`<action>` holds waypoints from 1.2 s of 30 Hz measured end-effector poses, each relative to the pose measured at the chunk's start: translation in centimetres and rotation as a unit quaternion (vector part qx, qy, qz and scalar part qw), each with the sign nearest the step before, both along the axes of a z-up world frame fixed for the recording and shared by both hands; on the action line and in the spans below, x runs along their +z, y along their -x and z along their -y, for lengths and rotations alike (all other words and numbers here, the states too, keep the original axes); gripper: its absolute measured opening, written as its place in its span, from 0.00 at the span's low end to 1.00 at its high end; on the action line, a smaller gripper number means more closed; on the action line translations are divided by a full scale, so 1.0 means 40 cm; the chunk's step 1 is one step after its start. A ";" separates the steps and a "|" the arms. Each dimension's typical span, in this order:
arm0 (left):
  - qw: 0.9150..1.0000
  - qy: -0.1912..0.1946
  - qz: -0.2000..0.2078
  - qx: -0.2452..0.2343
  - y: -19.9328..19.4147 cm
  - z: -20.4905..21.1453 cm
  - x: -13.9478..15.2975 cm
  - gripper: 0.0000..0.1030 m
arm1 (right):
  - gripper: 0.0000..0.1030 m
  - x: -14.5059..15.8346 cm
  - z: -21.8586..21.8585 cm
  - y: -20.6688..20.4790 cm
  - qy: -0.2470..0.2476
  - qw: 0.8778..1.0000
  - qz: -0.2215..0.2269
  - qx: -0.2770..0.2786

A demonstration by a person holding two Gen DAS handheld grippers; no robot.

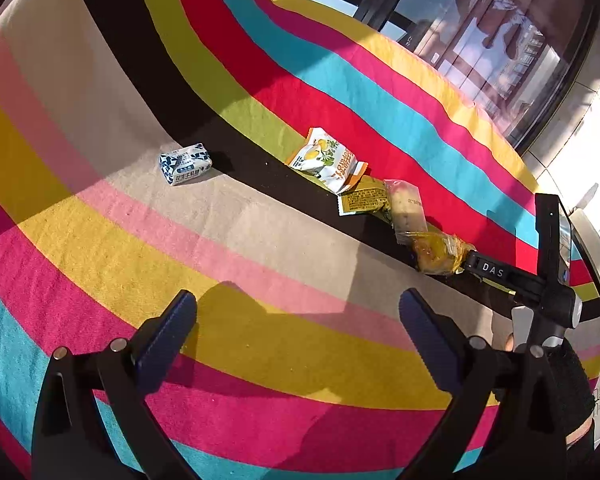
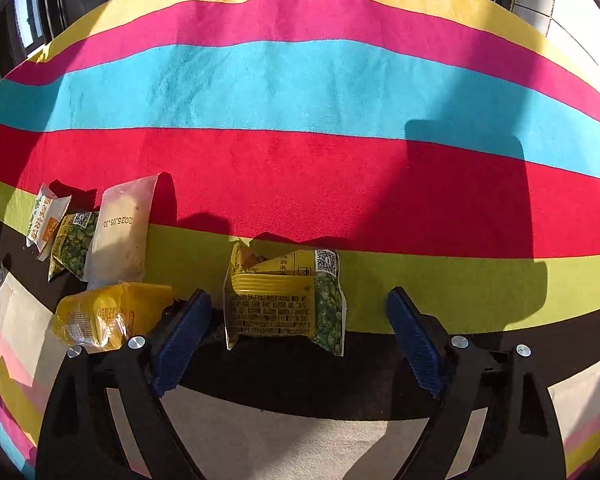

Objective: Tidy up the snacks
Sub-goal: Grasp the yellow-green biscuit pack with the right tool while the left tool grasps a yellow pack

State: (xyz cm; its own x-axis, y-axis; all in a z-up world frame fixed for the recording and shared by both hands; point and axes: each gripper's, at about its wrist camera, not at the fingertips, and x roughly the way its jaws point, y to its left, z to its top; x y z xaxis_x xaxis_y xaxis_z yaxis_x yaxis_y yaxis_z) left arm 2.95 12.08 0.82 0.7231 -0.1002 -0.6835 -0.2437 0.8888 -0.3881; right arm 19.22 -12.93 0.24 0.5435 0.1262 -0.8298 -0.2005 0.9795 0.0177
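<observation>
Right gripper [image 2: 300, 320] poised with jaws apart around a pea packet [image 2: 284, 304] on the striped cloth [image 2: 300, 80], pads not yet touching. Next, by the look of it: close, lift, and add to the snack row [image 2: 96, 240] at left. Left gripper [image 1: 300, 320] open, empty.

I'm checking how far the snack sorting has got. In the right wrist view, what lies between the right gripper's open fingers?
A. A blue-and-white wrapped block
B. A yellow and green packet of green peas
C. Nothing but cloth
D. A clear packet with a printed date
B: the yellow and green pea packet lies on the striped cloth between the right gripper fingers, whose pads stand clear of it on both sides.
</observation>
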 end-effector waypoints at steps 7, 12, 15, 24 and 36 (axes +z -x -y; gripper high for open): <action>1.000 -0.003 0.000 0.000 0.000 0.002 0.000 0.98 | 0.42 0.020 0.115 0.157 -0.071 0.996 0.003 0.058; 1.000 -0.012 -0.007 -0.001 -0.006 0.007 0.000 0.98 | 0.42 0.030 0.234 0.307 -0.089 0.993 0.019 0.077; 0.999 -0.022 -0.023 0.003 -0.015 0.018 0.002 0.98 | 0.42 0.042 0.266 0.358 -0.090 0.993 0.031 0.073; 0.998 -0.014 -0.044 -0.051 -0.134 0.234 0.014 0.98 | 0.43 0.052 0.282 0.369 -0.112 0.991 0.056 0.055; 0.993 -0.097 -0.052 -0.038 -0.278 0.360 -0.009 0.57 | 0.43 0.056 0.286 0.382 -0.125 0.988 0.059 0.065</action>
